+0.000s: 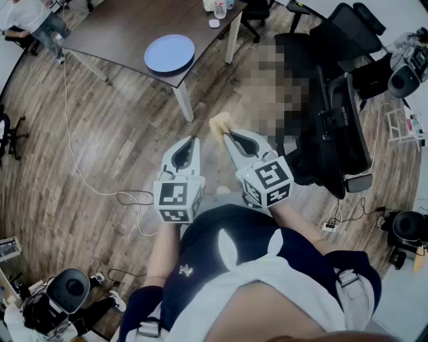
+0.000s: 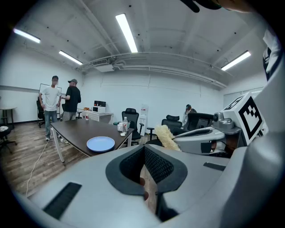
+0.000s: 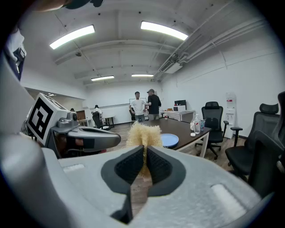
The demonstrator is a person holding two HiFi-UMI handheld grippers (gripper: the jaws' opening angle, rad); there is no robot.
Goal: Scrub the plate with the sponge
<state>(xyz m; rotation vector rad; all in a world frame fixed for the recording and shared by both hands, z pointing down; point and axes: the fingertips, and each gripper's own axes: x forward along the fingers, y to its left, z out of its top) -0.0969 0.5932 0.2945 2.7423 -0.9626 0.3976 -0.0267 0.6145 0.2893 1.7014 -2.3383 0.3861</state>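
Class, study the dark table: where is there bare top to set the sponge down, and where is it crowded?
Bare: the broad stretch of dark brown table left of the round blue plate, head view. Crowded: the corner past the plate, with a clear bottle and small white items.

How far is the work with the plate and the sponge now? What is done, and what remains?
Done: the right gripper is shut on the yellow sponge. In hand: the sponge is held in the air above the floor, apart from the table. The left gripper is shut with nothing in it. Left: the blue plate lies on the table with nothing touching it, so reaching it and all the scrubbing remain.
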